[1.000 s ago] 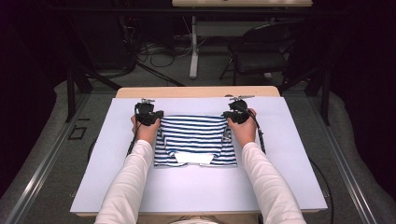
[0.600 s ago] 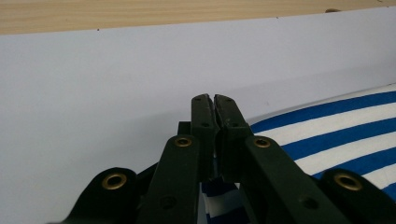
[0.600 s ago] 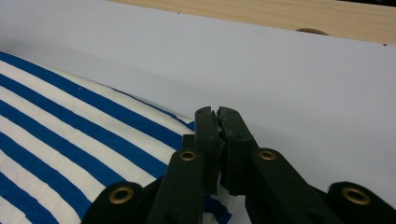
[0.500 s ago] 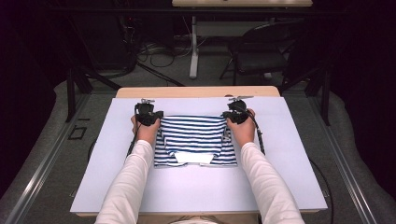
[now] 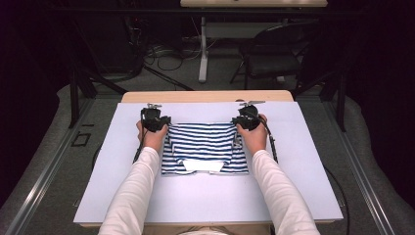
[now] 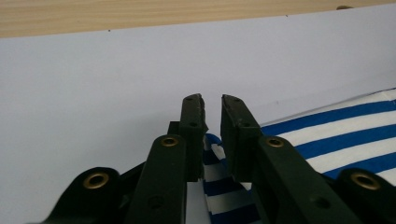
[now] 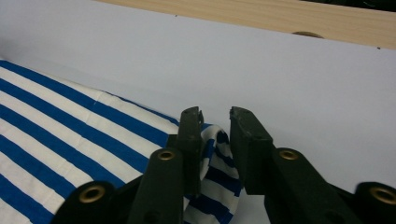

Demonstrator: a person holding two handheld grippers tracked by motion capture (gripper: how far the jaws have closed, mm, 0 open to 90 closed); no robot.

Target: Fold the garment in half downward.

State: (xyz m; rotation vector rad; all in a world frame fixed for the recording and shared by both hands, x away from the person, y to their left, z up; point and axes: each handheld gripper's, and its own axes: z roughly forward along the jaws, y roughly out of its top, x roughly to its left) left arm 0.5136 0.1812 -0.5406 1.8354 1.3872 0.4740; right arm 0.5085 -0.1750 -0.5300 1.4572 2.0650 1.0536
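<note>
As I read the high view, the striped shirt (image 5: 205, 149) lies folded mid-desk (image 5: 303, 147), the left tool (image 5: 155, 120) and right tool (image 5: 246, 119) at its far corners to lay the fold flat. My hands hide the jaws.

Left gripper view: jaws just opening, cloth (image 6: 215, 186) loose between them.

Right gripper view: the same, the corner (image 7: 217, 168) slack; release looks underway.

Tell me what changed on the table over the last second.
Both grippers have just been opening: the left gripper and the right gripper now show a gap between their jaws, with a fold of the striped shirt lying loose in each gap, so the far corners are being let go. Both hands kept their places, and the shirt stays folded flat on the white board.
</note>
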